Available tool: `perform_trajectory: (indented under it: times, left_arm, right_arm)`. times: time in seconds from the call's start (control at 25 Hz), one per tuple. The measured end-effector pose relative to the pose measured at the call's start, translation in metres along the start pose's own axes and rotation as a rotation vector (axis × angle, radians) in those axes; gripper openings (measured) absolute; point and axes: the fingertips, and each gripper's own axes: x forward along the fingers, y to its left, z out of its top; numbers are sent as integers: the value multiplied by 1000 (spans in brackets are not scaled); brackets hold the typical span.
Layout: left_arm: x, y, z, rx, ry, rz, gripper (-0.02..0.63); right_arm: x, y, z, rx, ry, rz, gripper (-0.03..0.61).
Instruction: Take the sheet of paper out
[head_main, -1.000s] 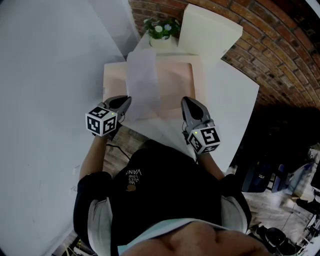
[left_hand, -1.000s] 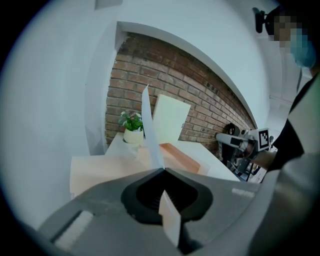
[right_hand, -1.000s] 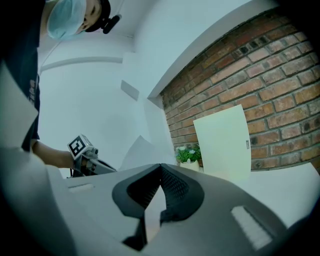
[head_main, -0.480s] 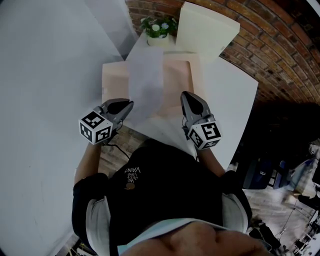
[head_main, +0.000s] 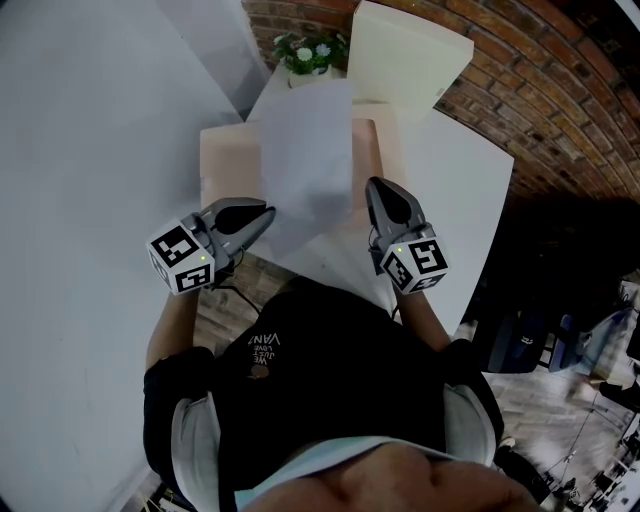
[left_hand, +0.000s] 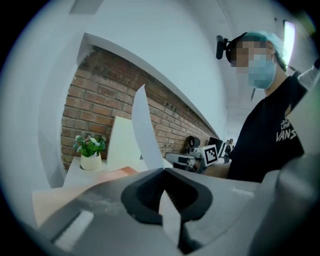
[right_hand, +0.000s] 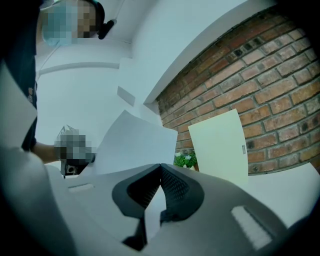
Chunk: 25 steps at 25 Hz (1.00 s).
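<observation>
In the head view, the left gripper (head_main: 268, 212) sits at lower left, clamped on the near corner of the sheet of paper (head_main: 305, 150). The sheet slants up toward the top centre, above the pink folder (head_main: 220, 150) on the white table (head_main: 455, 170). The right gripper (head_main: 375, 190) rests at the folder's right edge.

In the left gripper view, the jaws are closed with the sheet's white edge pinched between them.

In the right gripper view, the jaws are together on a thin pale flap, which we take to be the folder's edge.

We judge the pull-out nearly done. Next we draw the sheet fully clear while the right gripper holds the folder.
</observation>
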Motion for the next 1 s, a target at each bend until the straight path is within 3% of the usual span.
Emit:
perform_trajectory:
  times: [0.28,0.32,0.4,0.56,0.84,1.0]
  left_arm:
    - [1,-23,22,10,-73,-121,2]
    - [2,-26,25,9,-83,-136,2]
    - [2,-29,29,7,-101,-159,2]
    - [2,-36,38,0,-131,-205,2]
    - [2,-43,48,-21,-184,-283,2]
    - [1,-43,50,-37,-207,-299,2]
  right_arm:
    - [-7,-19,18,10,-60,4,3]
    - [-9,-21,22,12,-71,8,12]
    - [-12,-25,30,25,-92,12,92]
    - [-18,-31,42,73,-143,36,117]
    - [-21,-23,50,236,-208,169,144]
    - [-21,-16,49,279,-199,223,143]
